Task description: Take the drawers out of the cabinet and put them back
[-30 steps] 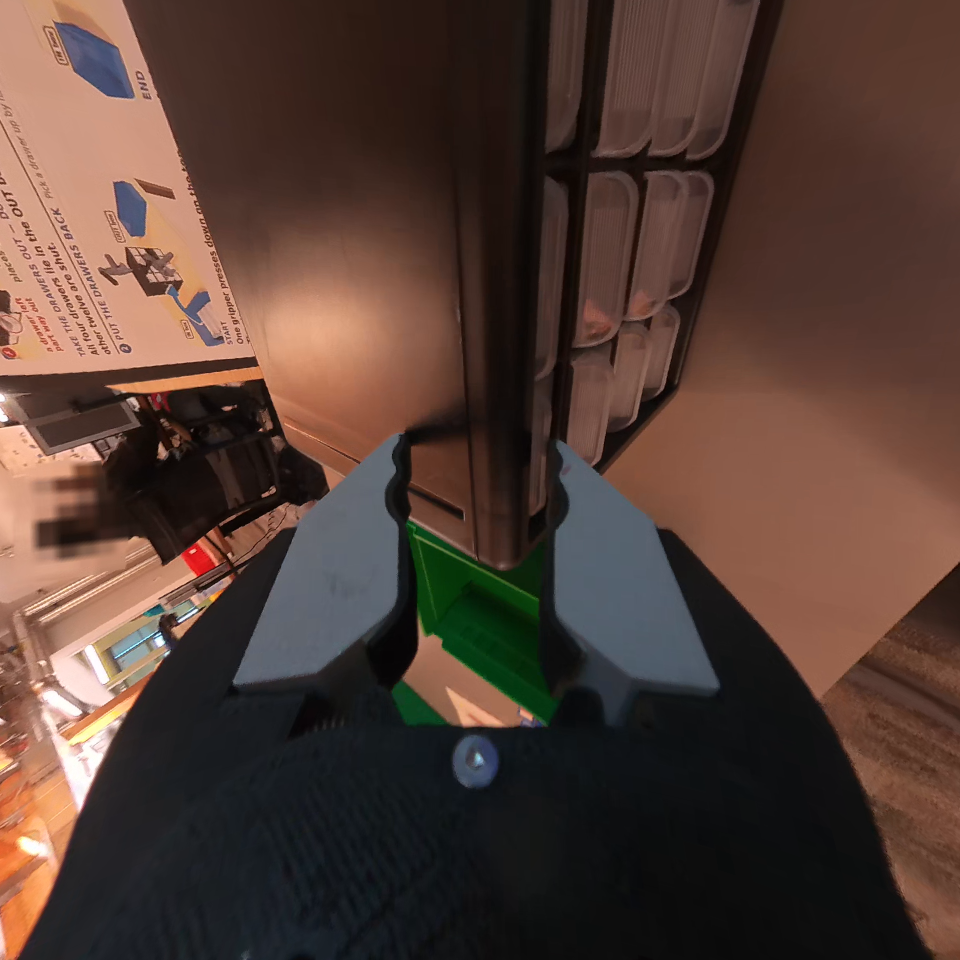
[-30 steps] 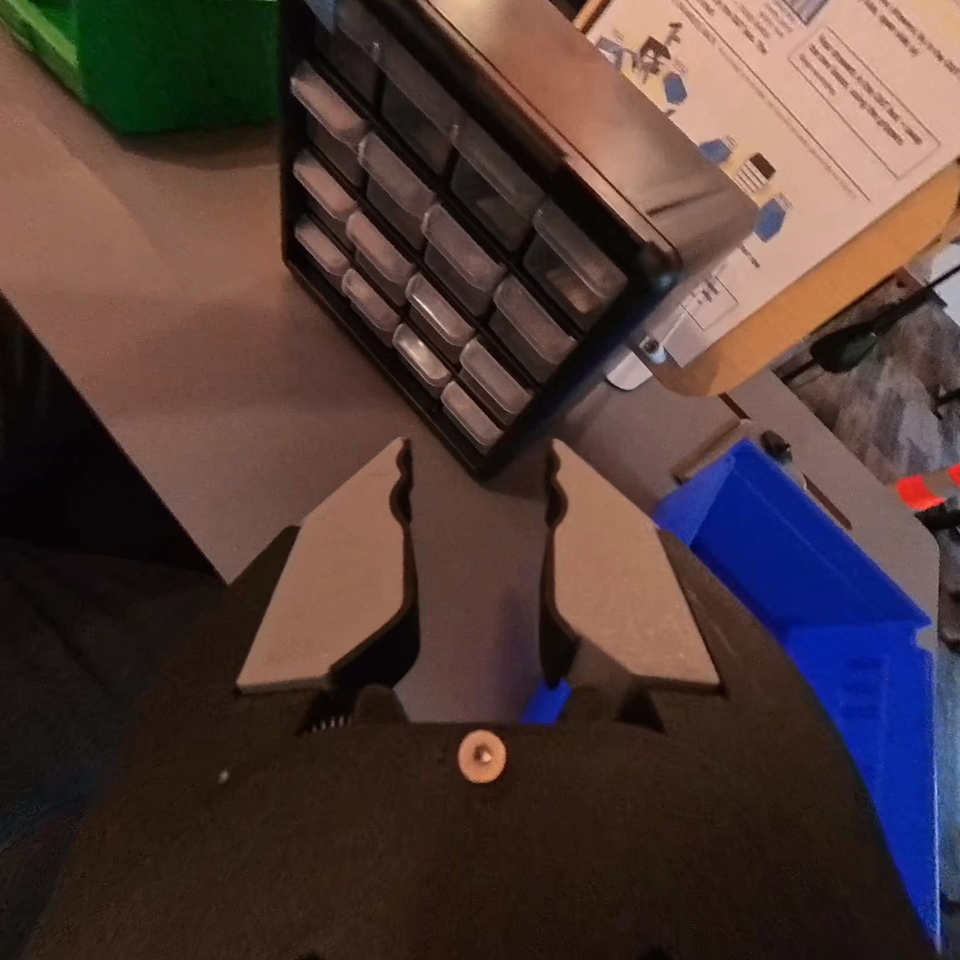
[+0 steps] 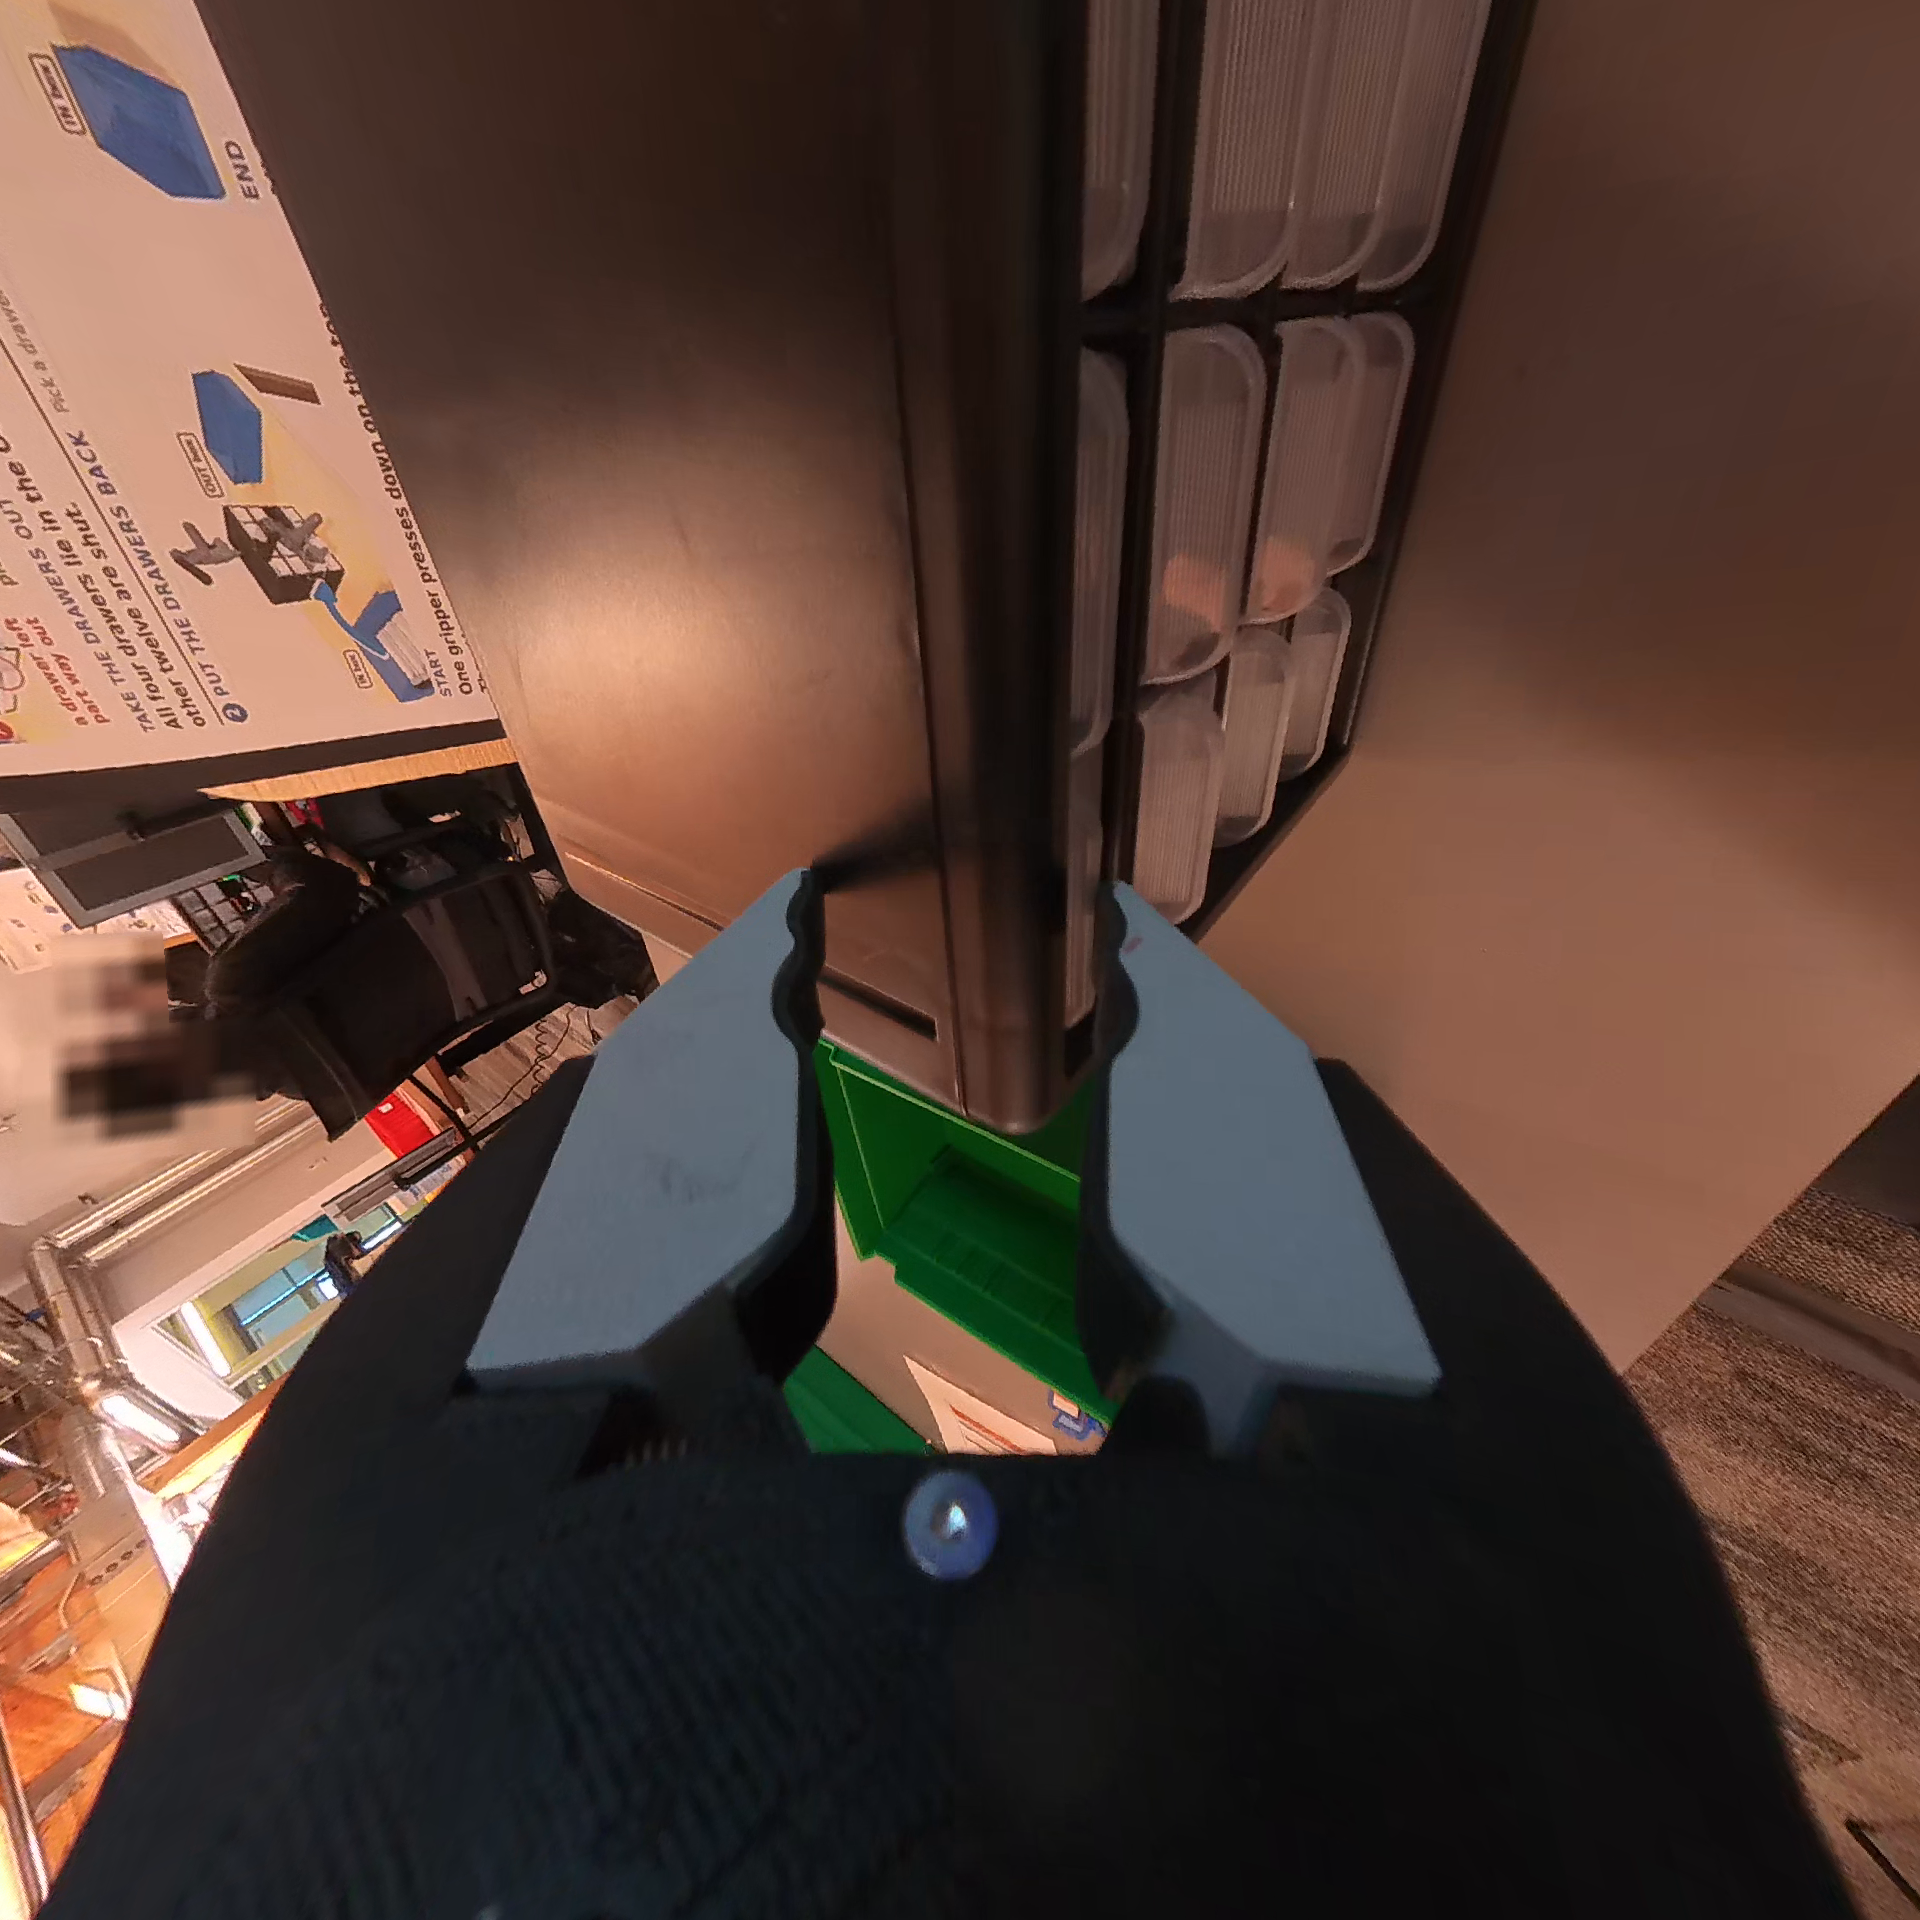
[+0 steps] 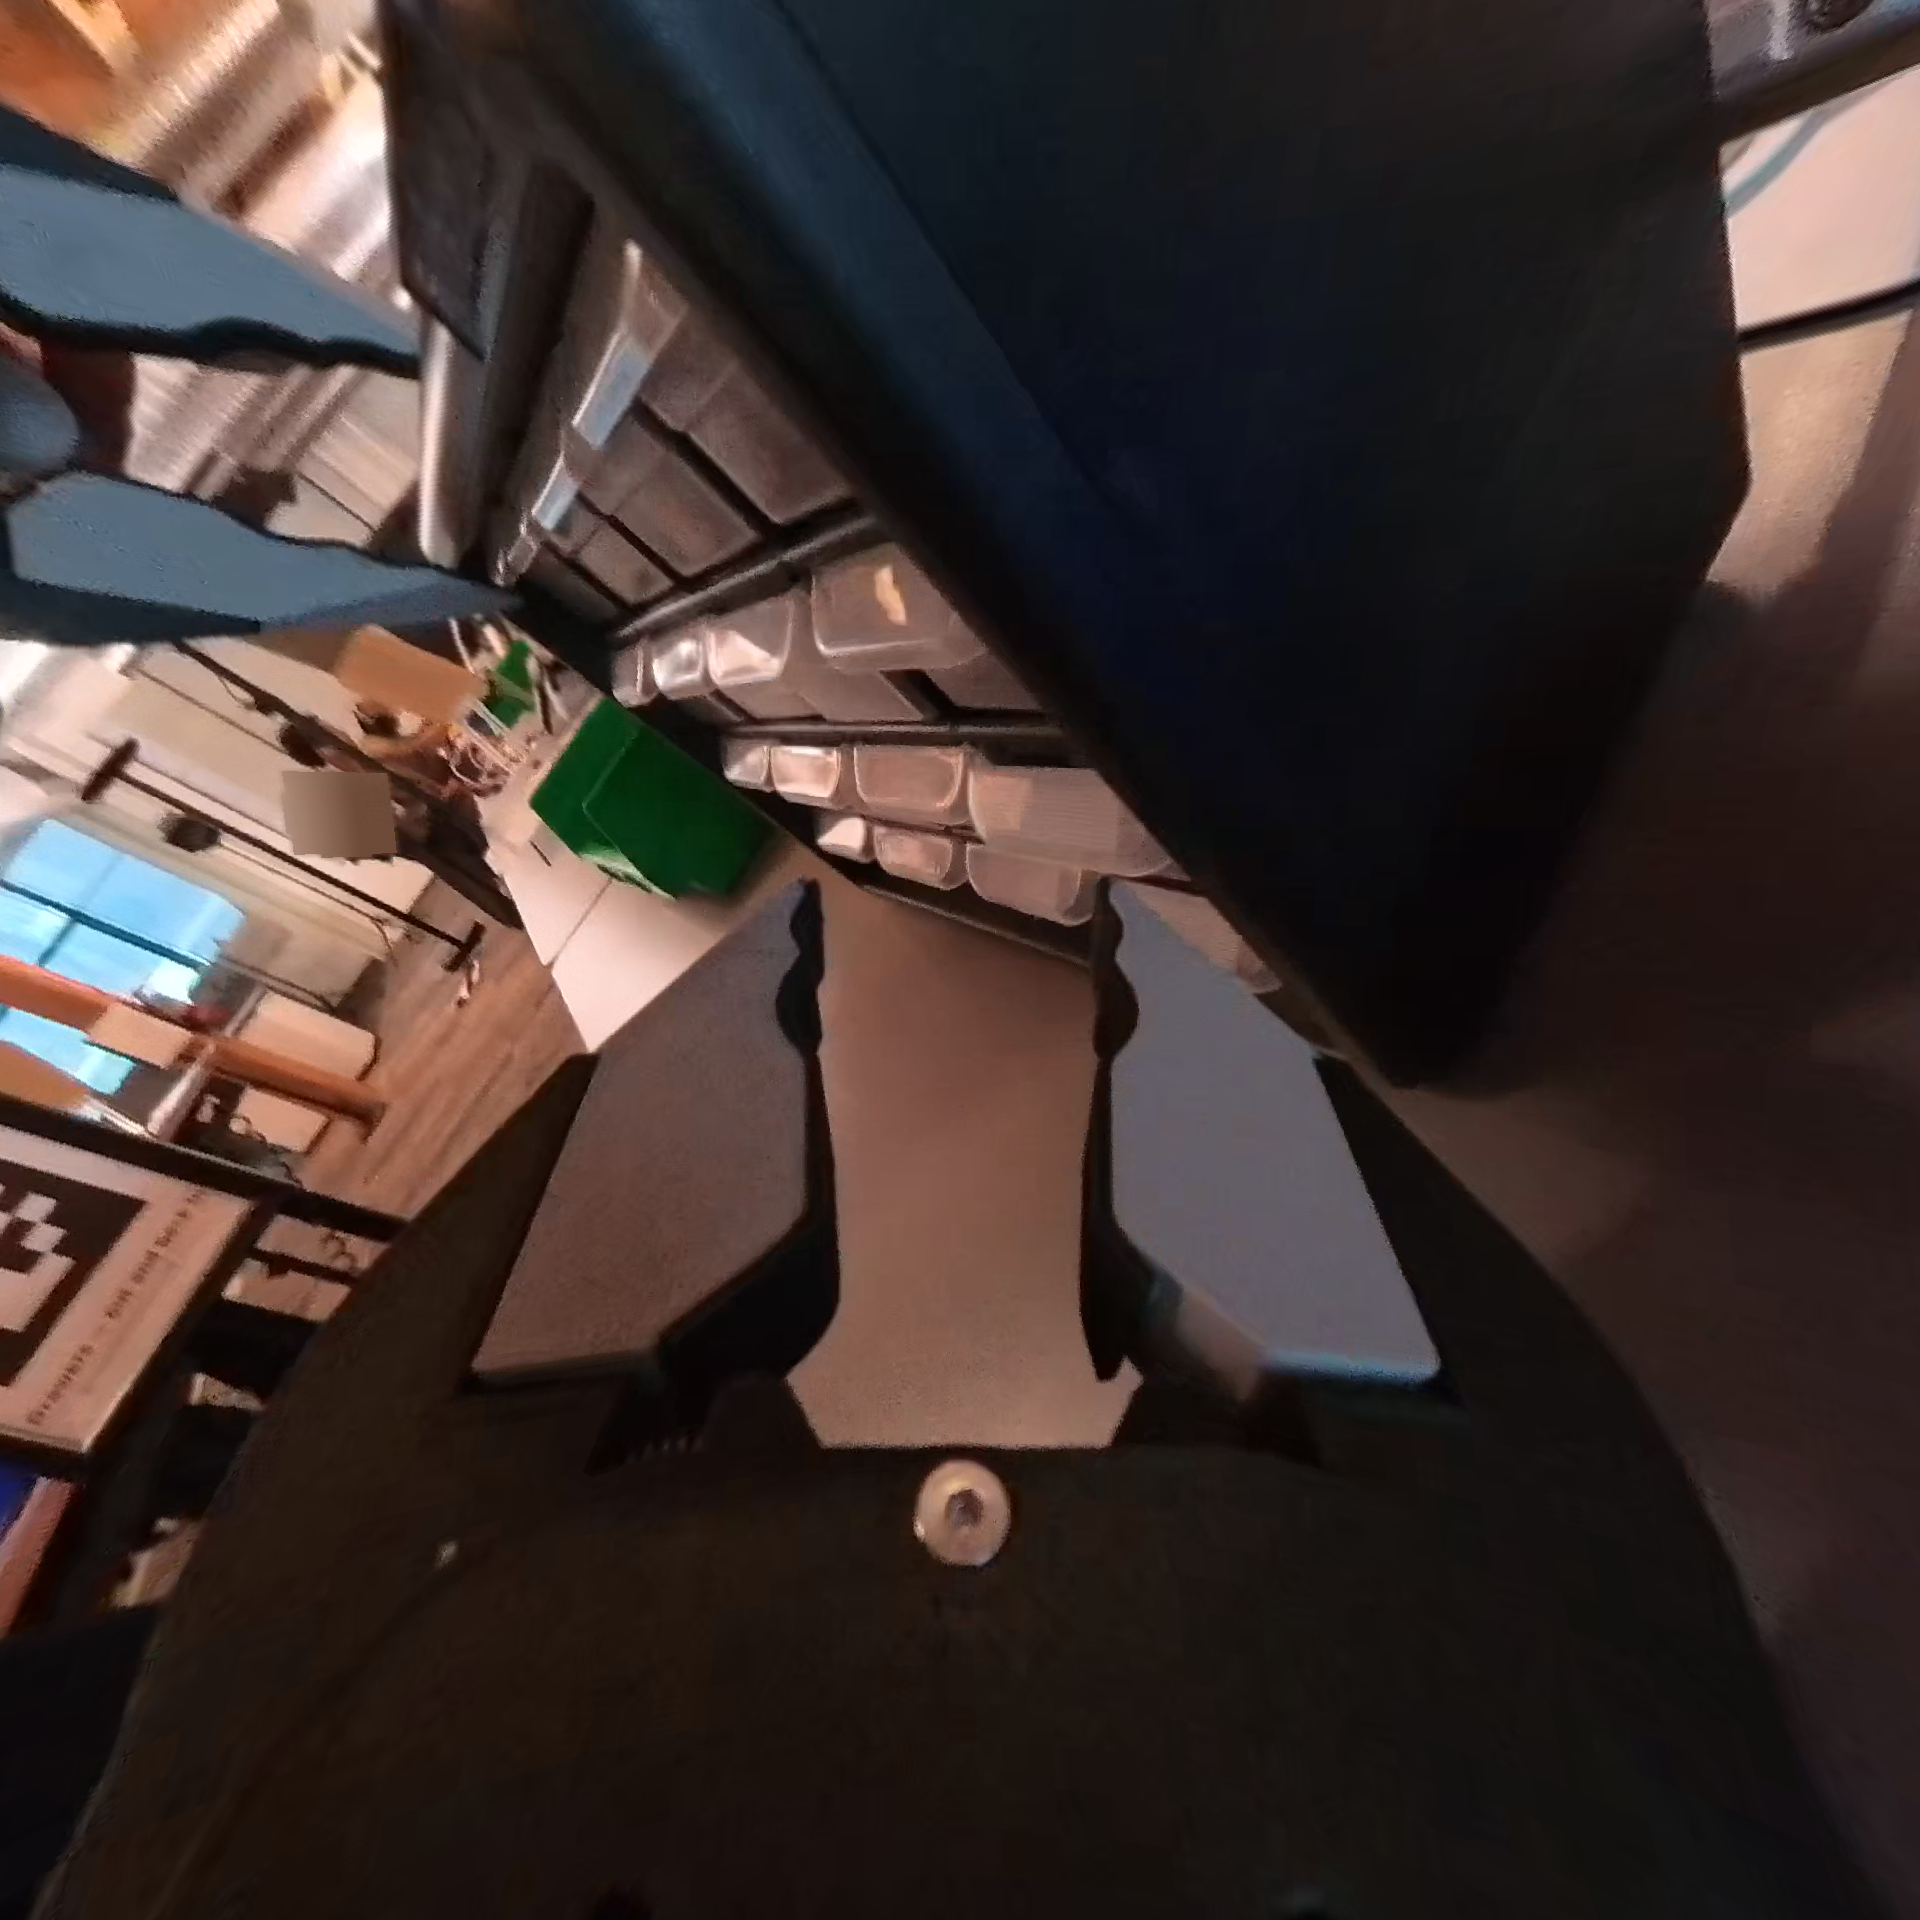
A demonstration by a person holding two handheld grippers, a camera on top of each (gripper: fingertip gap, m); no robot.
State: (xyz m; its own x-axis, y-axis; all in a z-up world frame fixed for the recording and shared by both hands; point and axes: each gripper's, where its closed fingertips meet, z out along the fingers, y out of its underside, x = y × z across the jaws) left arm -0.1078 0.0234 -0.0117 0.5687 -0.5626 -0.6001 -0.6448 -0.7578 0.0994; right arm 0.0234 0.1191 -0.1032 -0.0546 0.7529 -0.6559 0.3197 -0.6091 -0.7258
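On the grey table (image 4: 935, 1143), going left to right, my left gripper (image 3: 956, 935) straddles the cabinet (image 3: 675, 468) top's front edge, jaws apart and not clamped. My right gripper (image 4: 956, 935), wide and empty, points along the front; the clear drawers (image 4: 914, 779) (all shut) lie just ahead and to its right. A second ago it hung well back from them.

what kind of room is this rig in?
Probably a lab or workshop, not a home: a printed instruction poster behind the drawer cabinet, a fiducial marker board, exposed ducting and cluttered benches beyond.
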